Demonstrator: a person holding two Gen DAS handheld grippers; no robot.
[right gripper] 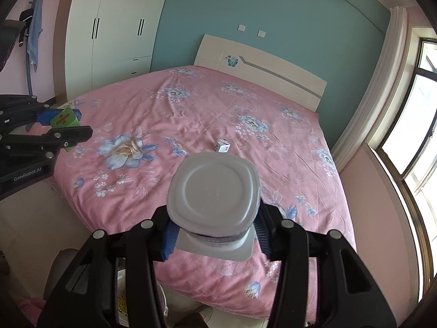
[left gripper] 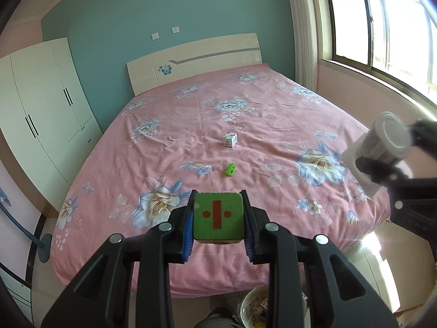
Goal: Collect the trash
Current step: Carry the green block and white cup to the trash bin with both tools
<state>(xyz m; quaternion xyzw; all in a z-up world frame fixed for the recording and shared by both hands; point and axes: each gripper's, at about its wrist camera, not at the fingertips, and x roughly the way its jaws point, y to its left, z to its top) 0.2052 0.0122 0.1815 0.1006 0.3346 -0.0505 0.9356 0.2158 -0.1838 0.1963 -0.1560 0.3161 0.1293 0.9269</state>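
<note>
My left gripper (left gripper: 218,218) is shut on a green block (left gripper: 218,216) with a red bar and two dots, held above the foot of the pink floral bed (left gripper: 164,142); it also shows in the right wrist view (right gripper: 64,119). My right gripper (right gripper: 214,227) is shut on a white plastic cup (right gripper: 213,191), bottom facing the camera; the cup also shows in the left wrist view (left gripper: 382,142). A small white box (left gripper: 230,139) (right gripper: 221,145) and a small green piece (left gripper: 230,170) lie on the bed.
A bin with a plastic liner (left gripper: 254,306) stands on the floor below the foot of the bed, also partly visible in the right wrist view (right gripper: 123,306). A white wardrobe (left gripper: 46,120) stands left of the bed. A window (left gripper: 382,27) is on the right.
</note>
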